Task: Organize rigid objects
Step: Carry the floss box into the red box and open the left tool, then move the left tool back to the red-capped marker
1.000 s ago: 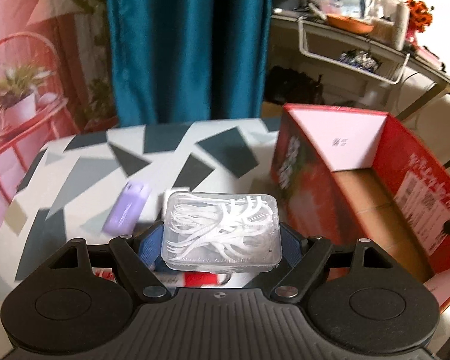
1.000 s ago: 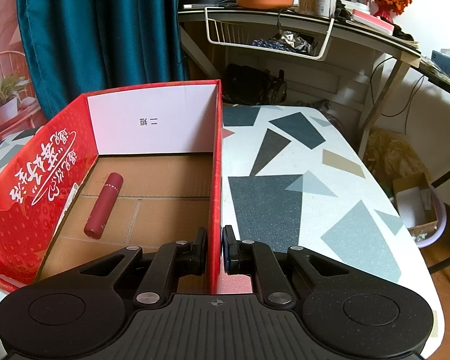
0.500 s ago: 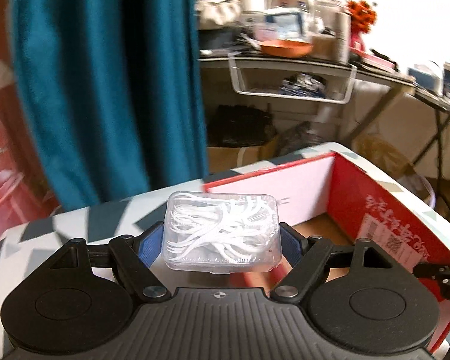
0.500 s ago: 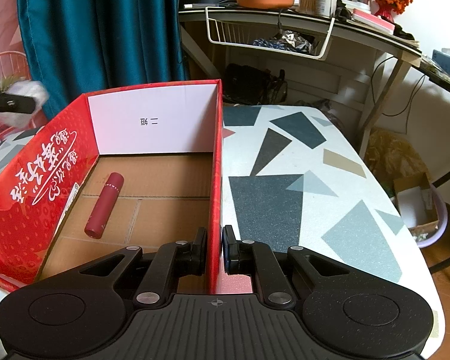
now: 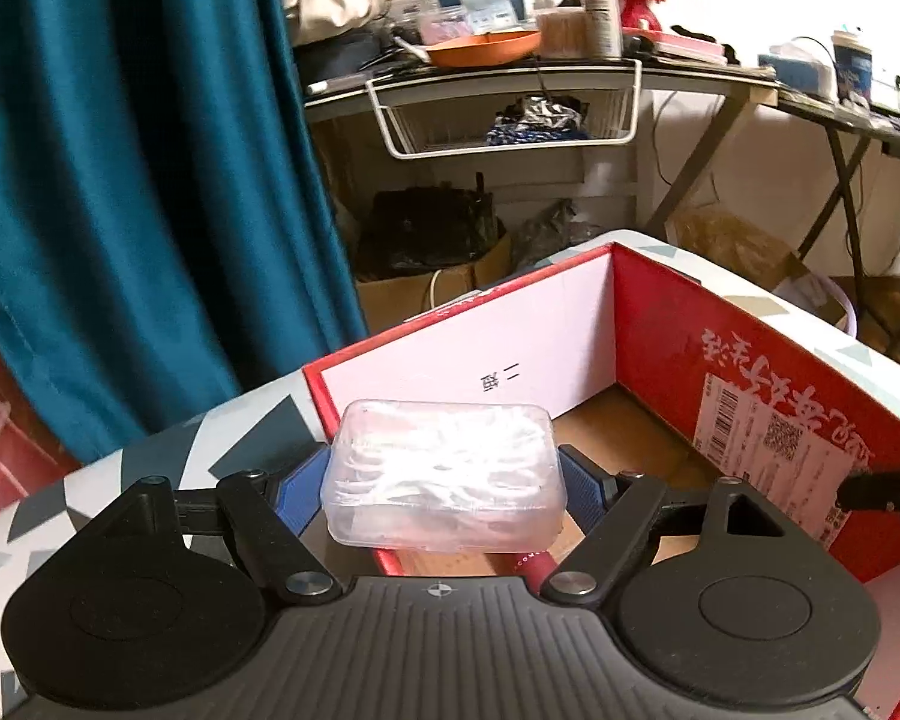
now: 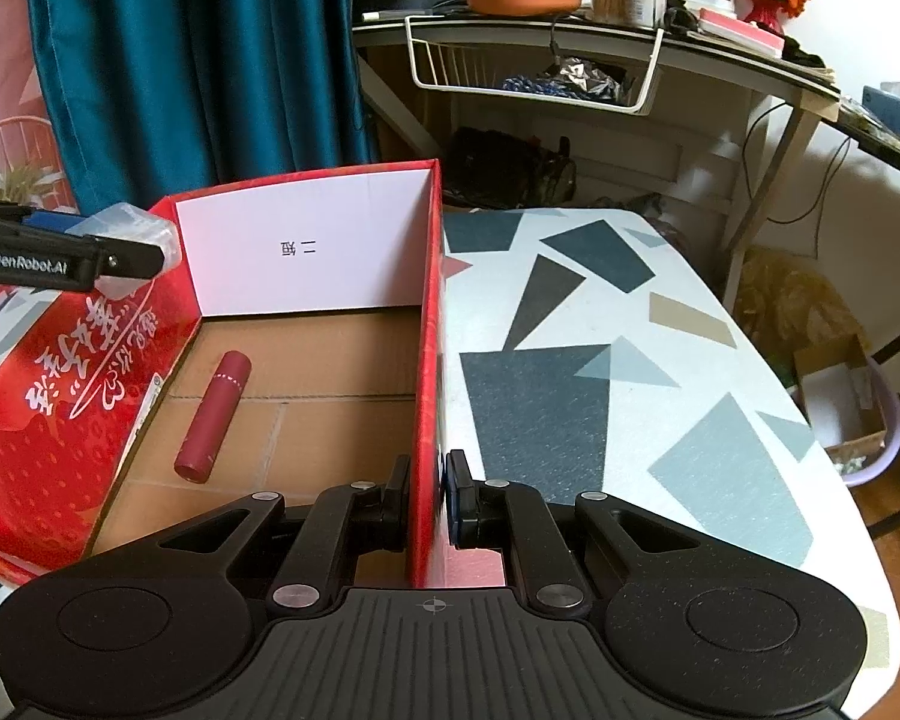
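Red box (image 6: 60,420): one maroon tube (image 6: 213,417) inside.

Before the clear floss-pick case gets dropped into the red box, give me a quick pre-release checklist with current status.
1. Left gripper shut on the clear case: ok.
2. Case past the red box near wall and over its floor: cannot tell; in the right wrist view it sits about at the rim.
3. Right gripper clamped on the box side wall: ok.
4. Free floor beside the red tube: ok.
5. Case lid closed: cannot tell.
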A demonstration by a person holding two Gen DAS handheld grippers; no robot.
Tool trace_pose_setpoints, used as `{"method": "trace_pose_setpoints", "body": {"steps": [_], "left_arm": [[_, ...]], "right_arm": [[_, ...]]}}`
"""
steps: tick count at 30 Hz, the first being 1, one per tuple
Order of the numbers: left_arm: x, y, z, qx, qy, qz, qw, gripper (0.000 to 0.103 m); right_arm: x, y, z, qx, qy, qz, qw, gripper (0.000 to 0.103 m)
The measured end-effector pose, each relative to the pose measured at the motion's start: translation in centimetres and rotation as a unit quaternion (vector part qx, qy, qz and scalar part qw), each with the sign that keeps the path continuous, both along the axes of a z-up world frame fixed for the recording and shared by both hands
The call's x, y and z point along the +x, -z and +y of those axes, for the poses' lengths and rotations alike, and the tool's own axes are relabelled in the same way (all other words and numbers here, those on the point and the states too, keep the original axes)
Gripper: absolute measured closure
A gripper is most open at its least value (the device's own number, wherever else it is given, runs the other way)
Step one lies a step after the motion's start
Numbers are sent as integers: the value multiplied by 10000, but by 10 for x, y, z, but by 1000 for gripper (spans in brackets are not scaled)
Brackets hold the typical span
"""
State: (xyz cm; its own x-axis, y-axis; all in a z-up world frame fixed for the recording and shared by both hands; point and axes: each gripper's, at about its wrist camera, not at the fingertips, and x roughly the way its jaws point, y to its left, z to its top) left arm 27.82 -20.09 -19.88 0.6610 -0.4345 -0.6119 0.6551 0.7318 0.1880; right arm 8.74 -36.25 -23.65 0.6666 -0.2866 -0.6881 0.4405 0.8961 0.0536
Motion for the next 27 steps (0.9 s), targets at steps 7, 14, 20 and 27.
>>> {"method": "trace_pose_setpoints", "body": {"steps": [7, 14, 20, 27], "left_arm": [[5, -4, 6, -145, 107, 215, 9996, 18], [9, -16, 22, -569, -86, 300, 9979, 12], [13, -30, 47, -761, -380, 159, 9962, 12], [19, -32, 93, -898, -866, 218, 9919, 12]], "right_arm": [[0, 2, 0, 35, -12, 11, 10000, 92], [0, 3, 0, 56, -8, 39, 10000, 92], [-1, 3, 1, 58, -8, 47, 10000, 92], [-1, 3, 1, 58, -8, 45, 10000, 92]]}}
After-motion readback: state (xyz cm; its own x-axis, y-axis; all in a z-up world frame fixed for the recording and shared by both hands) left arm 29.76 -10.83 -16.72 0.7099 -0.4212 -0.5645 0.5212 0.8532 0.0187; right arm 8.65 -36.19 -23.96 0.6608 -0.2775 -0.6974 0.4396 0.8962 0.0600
